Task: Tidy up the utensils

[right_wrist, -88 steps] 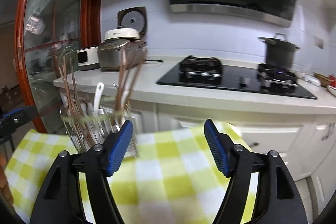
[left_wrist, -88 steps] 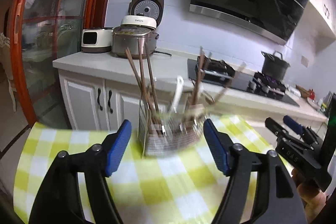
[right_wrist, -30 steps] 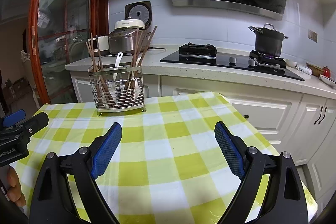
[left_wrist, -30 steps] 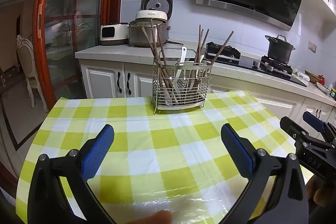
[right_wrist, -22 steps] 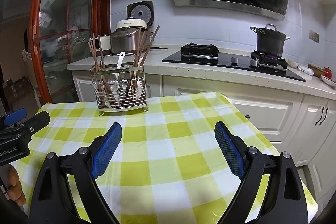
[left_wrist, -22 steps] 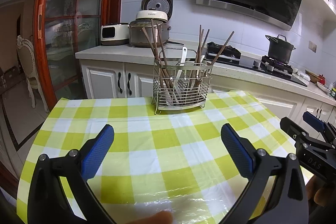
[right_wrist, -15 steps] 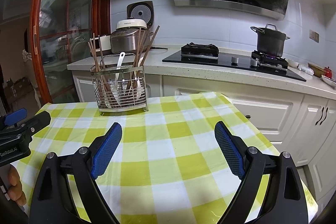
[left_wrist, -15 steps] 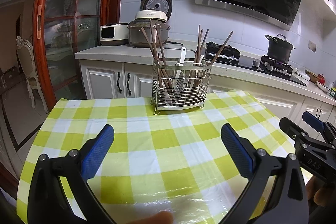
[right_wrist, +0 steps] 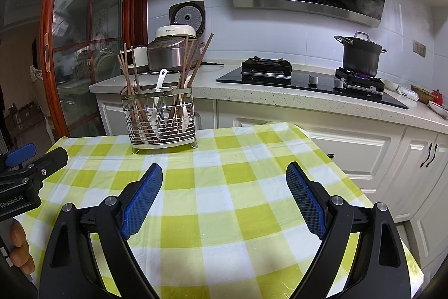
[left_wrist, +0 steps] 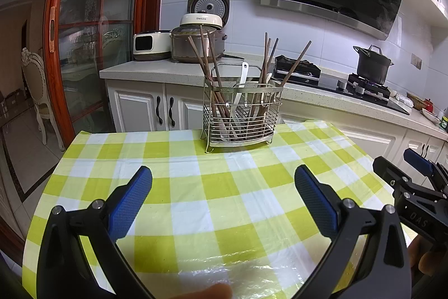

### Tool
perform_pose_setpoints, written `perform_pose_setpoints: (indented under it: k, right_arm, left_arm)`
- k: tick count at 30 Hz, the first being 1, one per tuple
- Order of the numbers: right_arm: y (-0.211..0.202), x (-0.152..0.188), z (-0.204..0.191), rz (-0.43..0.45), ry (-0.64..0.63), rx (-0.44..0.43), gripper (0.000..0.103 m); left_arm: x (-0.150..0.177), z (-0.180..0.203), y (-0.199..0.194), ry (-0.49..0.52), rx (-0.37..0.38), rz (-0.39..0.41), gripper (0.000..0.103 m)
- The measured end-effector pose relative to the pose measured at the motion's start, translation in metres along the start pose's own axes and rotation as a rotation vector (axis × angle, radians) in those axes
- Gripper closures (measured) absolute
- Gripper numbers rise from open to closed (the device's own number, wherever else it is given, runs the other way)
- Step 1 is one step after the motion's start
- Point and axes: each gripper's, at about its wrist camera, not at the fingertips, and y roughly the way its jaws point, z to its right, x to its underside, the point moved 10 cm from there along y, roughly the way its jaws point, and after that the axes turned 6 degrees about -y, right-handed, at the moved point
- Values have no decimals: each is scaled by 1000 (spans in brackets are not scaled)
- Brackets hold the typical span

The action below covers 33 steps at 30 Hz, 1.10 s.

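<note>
Wire rack (left_wrist: 242, 114) is standing loaded with chopsticks (left_wrist: 208, 74) | left gripper (left_wrist: 224, 181), right gripper (right_wrist: 224, 177) gaping wide, holding nothing | risk: snagging leaning sticks, tipping rack.

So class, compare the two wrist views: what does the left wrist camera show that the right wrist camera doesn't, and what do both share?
Only the left wrist view shows the white chair beyond the glass door and the right gripper at its edge. Only the right wrist view shows the left gripper and the burner flame under the pot. Both show the wire utensil caddy holding chopsticks on the checked tablecloth.
</note>
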Motion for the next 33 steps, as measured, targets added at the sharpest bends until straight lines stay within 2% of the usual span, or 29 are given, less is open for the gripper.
perform_pose_setpoints:
  k: [33]
  right_arm:
    - [0,-1,2,0,3,-1,19]
  left_arm:
    - [0,5,3,16,9,1,4]
